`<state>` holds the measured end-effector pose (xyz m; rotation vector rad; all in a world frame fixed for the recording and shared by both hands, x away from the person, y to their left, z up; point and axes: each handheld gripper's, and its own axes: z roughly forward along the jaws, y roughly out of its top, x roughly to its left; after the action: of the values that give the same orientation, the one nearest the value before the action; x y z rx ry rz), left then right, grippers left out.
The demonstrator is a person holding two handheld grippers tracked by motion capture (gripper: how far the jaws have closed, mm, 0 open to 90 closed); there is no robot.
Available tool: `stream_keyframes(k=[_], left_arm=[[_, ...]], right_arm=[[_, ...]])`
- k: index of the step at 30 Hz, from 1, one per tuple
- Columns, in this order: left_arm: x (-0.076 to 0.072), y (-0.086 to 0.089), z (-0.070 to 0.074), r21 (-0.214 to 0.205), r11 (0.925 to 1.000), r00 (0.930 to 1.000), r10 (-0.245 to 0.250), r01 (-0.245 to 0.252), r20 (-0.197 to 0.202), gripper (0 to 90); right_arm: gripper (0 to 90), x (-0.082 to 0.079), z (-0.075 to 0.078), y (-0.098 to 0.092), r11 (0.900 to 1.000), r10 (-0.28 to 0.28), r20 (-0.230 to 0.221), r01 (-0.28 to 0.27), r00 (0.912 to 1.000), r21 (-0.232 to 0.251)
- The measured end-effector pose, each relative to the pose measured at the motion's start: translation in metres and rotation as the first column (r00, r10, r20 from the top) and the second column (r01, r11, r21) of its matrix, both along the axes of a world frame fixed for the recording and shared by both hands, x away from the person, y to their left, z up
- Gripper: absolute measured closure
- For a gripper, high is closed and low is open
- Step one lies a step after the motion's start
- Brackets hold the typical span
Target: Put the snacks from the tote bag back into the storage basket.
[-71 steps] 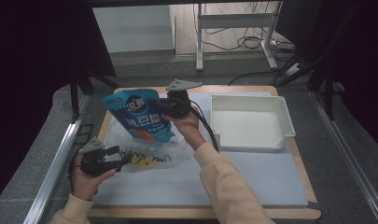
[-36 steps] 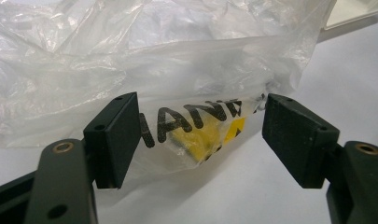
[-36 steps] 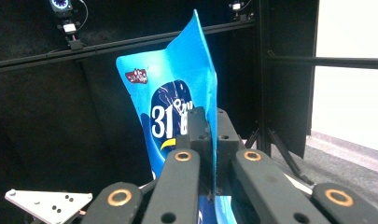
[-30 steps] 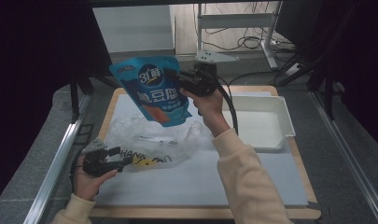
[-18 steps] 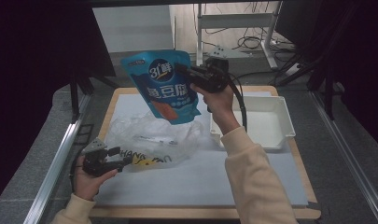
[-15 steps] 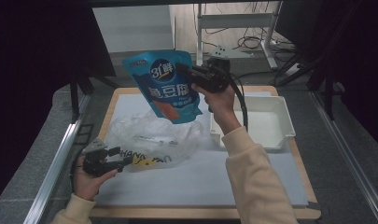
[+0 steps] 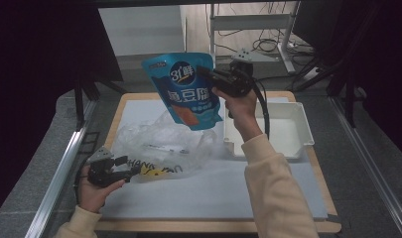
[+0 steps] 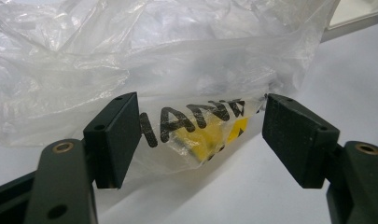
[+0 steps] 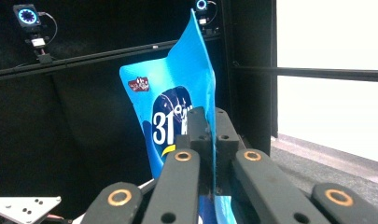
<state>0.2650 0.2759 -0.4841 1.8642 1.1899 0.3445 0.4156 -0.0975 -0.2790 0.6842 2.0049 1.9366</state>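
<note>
Dark curtains [image 7: 39, 59] flank a pale floor [image 7: 139, 29] with cables [image 7: 268, 44].

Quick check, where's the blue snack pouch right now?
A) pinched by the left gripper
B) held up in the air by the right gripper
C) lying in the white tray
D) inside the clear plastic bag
B: the right gripper is clamped on the top edge of the blue snack pouch, which hangs in the air above the clear plastic bag, left of the white tray.
</note>
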Motion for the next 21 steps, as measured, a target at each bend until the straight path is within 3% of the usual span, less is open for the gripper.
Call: stream_keyframes(k=[21], left_arm=[[0.001,0.0,0.001,0.001,1.0,1.0,0.0,0.0,0.007,28.7]], right_arm=[[88.8,0.014,0.0,-0.04,0.9978,-0.063,0.005,0.063,0.998,0.021]])
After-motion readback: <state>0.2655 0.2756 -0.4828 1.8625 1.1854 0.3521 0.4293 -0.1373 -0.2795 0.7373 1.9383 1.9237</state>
